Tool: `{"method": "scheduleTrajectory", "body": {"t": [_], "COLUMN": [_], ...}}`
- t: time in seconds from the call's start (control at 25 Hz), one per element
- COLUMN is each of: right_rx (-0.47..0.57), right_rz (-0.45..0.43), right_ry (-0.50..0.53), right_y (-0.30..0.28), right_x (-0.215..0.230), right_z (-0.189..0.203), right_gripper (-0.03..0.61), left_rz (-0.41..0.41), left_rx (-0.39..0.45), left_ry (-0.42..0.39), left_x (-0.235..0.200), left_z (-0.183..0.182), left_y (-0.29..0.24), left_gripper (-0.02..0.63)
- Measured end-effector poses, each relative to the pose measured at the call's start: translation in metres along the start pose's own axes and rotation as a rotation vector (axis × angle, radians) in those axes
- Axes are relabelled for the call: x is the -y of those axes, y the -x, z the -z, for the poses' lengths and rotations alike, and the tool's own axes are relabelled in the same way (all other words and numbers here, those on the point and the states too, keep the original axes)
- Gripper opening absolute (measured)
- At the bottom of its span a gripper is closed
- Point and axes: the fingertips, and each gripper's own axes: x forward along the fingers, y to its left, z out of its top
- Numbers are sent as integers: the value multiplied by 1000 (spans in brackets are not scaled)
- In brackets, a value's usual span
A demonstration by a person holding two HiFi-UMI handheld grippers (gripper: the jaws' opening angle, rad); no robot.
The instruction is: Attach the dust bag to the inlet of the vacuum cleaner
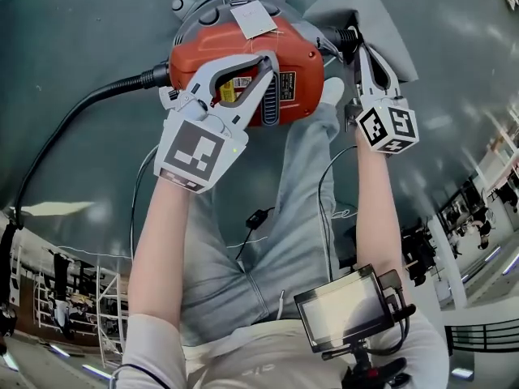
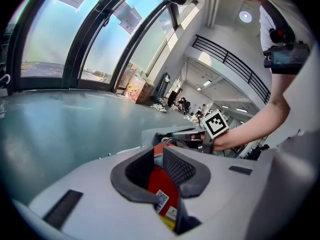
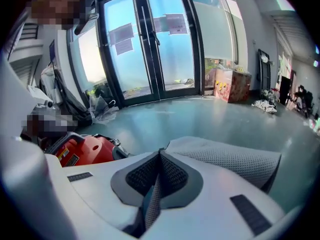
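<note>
Left claw clamps vacuum; right claw pinches grey dust bag.

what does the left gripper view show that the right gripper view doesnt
Only the left gripper view: the left gripper closed on a red part of the vacuum, with the right gripper and the person's forearm beyond it.
Only the right gripper view: a close look at that gripper's jaws pinched shut on the grey mesh dust bag, plus tall glass doors.
Both: the red vacuum and the shiny grey floor.
</note>
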Motion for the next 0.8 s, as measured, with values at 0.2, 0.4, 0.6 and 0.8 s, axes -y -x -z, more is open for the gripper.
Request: {"method": "scheduleTrajectory", "body": {"t": [0.2,0.4,0.6,0.8], "right_rx": [-48,-93,-81,-114], "right_rz": [-54,-69,-68,-52], "right_ry": [-51,-70,-42,-86], "right_y": [-4,13,-5,10], "right_x": [7,1,-1,1], "right_z": [1,14,5,22], "right_gripper": [12,12,12,12], "left_rz": [14,-9,-11,-15], "left_rx": [14,17,16,16], "left_ry": [-3,-12,-2,-17], "left_x": [-1,-1,-1,0], "left_z": [2,3,2,5], "left_y": [-3,-3,-2,-4], "left_gripper": [47,49,49,49]}}
